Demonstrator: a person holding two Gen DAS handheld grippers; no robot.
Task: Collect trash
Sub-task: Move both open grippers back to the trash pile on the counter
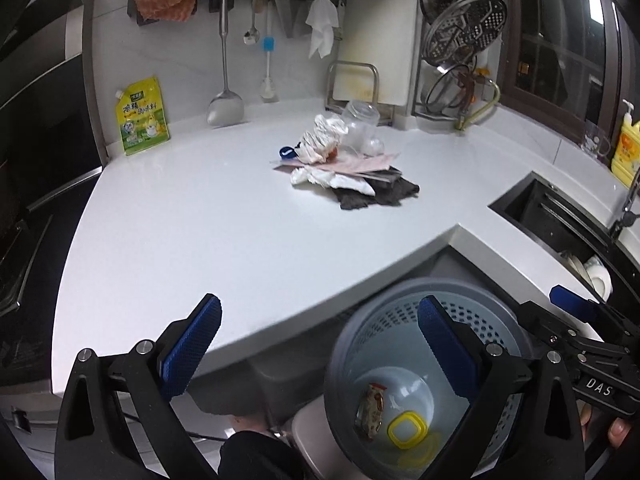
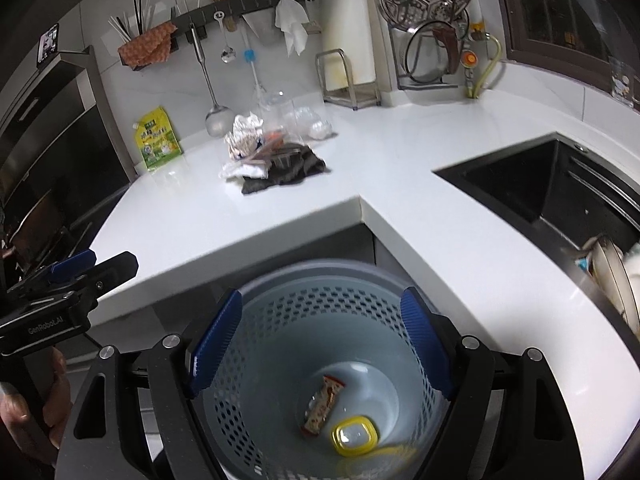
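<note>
Blue-grey perforated bin (image 2: 320,360) below counter (image 2: 400,184) corner holds wrapper (image 2: 322,406), yellow lid (image 2: 354,435) | our left gripper (image 1: 320,354), right gripper (image 2: 320,344): jaws wide, empty | trash pile (image 1: 344,160) left near counter's back edge

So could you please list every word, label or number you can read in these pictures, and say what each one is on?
"DAS": white letters on the right gripper body, seen from the left wrist.
"GenRobot.AI": on the left gripper body, seen from the right wrist.
Yellow pouch: large printed characters, too blurred to read.
Wrapper in the bin: print unreadable.
Yellow bottle: label unreadable.
</note>
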